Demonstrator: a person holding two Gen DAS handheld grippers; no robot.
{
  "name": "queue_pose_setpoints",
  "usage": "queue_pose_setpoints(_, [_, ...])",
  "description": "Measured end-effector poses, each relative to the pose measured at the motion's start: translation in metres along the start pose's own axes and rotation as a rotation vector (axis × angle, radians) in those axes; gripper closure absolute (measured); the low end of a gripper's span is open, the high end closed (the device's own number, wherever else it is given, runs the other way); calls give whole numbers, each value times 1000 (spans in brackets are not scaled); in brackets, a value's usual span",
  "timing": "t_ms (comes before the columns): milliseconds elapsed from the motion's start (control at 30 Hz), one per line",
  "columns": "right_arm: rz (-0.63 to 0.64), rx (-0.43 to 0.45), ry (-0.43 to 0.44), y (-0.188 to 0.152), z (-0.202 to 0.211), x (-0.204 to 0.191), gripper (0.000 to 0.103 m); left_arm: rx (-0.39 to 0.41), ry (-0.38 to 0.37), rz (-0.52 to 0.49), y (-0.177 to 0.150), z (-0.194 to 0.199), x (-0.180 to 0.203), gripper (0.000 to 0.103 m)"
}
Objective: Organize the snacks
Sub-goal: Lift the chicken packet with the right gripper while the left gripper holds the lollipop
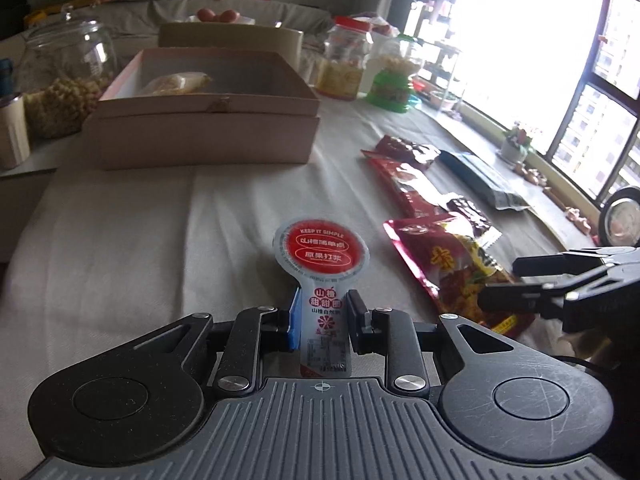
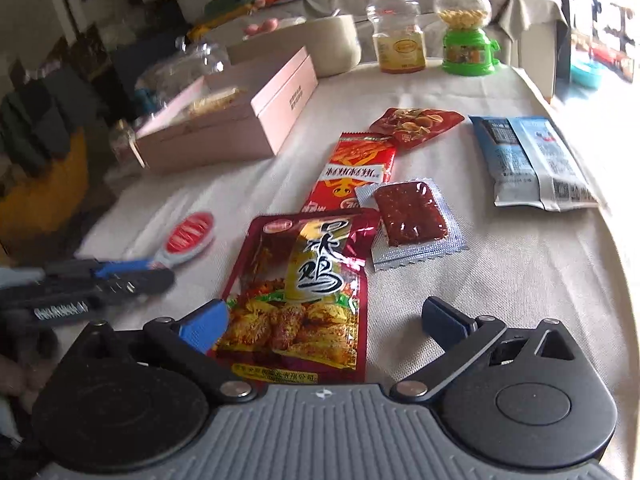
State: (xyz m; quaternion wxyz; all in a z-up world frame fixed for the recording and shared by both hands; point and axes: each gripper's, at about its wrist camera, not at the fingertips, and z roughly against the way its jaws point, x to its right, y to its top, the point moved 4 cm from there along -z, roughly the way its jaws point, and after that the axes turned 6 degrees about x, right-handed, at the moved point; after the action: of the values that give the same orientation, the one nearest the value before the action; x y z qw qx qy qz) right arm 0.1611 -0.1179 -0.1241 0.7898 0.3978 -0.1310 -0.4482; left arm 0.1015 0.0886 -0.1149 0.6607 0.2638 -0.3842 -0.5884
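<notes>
Our left claw (image 1: 320, 316) clamps the white spoon-shaped jelly pack with the round red lid (image 1: 321, 276), while our right claw (image 2: 324, 322) gapes around the dark red foil chicken pouch (image 2: 304, 288) lying on the cloth-covered tabletop (image 2: 500, 280).

Home: sofa (image 1: 240, 8), cloth-covered table (image 1: 160, 220)

Bright window (image 1: 532, 52) beside cloth-covered table (image 1: 120, 240), sofa (image 1: 224, 8) behind
</notes>
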Motion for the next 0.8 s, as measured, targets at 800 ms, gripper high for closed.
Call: queue_pose_setpoints(800, [103,-18,-75,24,-20,-32,32,32,48,-10,-3,5,-10,75])
